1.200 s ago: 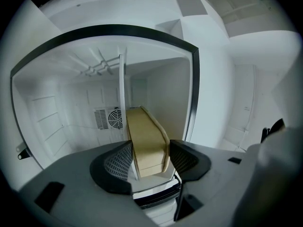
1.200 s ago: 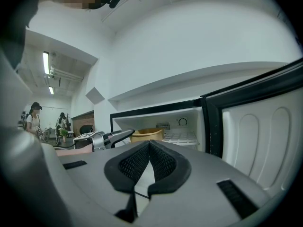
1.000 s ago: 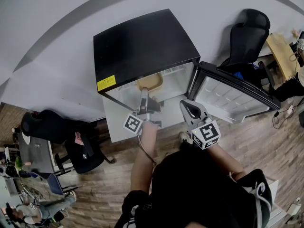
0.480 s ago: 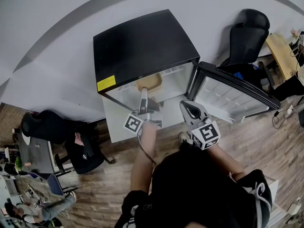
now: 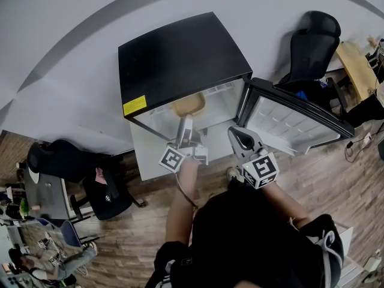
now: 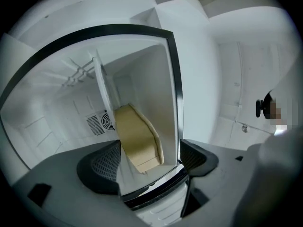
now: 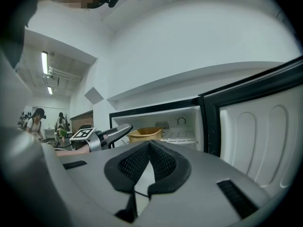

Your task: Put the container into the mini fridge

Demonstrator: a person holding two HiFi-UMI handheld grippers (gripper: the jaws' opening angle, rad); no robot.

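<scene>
since a second ago the left claw has drawn back slightly, its jaws just opening off the container, which rests inside the fridge. only the left gripper view shows the spread, released jaws with the container just ahead. the head view hides the shelf beneath it. the right claw is clenched and empty, near the door.

White wall, wood-plank floor, black office chair, wooden desk at right
</scene>
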